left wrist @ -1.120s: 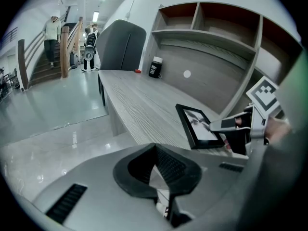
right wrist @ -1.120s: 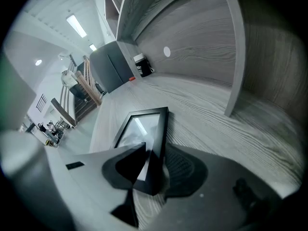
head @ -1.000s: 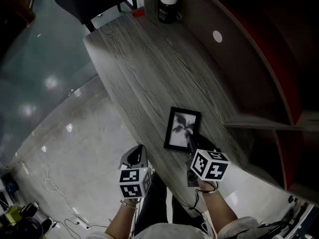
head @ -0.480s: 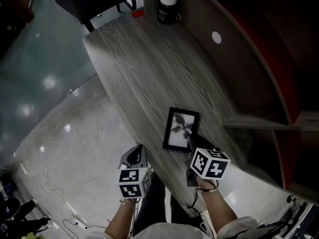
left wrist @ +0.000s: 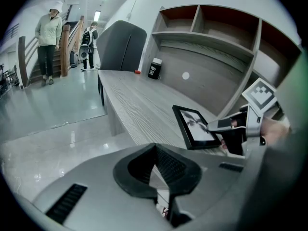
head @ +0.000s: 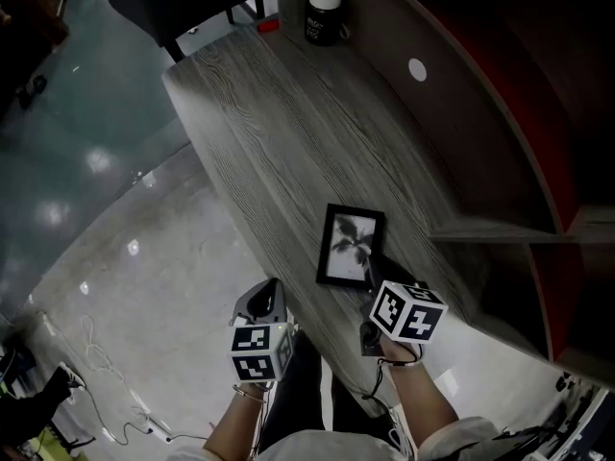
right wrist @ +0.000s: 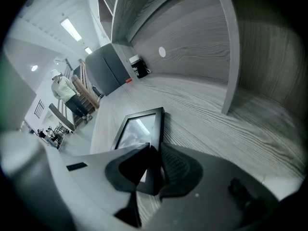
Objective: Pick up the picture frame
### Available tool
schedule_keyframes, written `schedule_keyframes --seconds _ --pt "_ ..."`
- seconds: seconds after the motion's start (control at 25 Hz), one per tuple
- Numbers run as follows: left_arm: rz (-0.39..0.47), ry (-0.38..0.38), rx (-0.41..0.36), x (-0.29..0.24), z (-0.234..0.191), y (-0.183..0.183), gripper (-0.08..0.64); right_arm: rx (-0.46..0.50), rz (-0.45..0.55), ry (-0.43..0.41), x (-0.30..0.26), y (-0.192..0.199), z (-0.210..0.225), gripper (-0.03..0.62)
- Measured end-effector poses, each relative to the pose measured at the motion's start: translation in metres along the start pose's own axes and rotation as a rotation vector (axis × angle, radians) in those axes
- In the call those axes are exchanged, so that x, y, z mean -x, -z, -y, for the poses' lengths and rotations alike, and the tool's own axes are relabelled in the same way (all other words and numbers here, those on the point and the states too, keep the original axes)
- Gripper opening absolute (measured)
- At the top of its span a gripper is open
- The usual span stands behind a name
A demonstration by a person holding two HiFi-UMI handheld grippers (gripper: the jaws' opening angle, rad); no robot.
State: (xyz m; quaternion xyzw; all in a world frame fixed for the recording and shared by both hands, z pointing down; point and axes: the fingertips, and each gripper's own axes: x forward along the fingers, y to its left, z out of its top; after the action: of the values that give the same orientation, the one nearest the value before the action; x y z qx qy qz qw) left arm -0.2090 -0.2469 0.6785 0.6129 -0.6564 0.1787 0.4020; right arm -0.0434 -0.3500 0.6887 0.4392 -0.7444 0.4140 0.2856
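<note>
A black picture frame [head: 348,243] with a pale plant print lies flat on the grey wooden table [head: 288,133], near its front end. My right gripper [head: 370,275] is shut on the frame's near right rail. In the right gripper view that rail [right wrist: 156,124] runs in between the jaws of the right gripper [right wrist: 153,170]. My left gripper [head: 261,305] hangs off the table's left edge over the floor, jaws together and holding nothing. The left gripper view shows the left gripper [left wrist: 155,167], the frame [left wrist: 195,124] and the right gripper [left wrist: 226,126] on it.
A black jar with a white lid [head: 324,12] and a small red item [head: 268,25] stand at the table's far end. A curved shelf wall [head: 480,133] bounds the right side, with a divider panel [right wrist: 231,47]. A dark chair [left wrist: 122,47] and two people [left wrist: 48,37] are beyond.
</note>
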Motion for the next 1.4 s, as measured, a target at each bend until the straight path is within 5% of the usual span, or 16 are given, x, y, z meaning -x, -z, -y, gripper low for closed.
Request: schedule_keyframes --seconds 0.76,1.04,1.4 --pt "0.013 0.014 -0.027 0.010 0.014 0.001 0.011 -0.016 0.073 -0.018 0.024 -0.008 0.004 0.086" --pt "0.038 0.167 0.077 0.016 0.041 -0.009 0.011 -0.029 0.089 -0.024 0.038 -0.006 0.005 0.086" --pt "0.069 0.156 0.025 0.025 0.056 -0.024 0.011 -0.047 0.128 -0.024 0.059 -0.008 0.005 0.084"
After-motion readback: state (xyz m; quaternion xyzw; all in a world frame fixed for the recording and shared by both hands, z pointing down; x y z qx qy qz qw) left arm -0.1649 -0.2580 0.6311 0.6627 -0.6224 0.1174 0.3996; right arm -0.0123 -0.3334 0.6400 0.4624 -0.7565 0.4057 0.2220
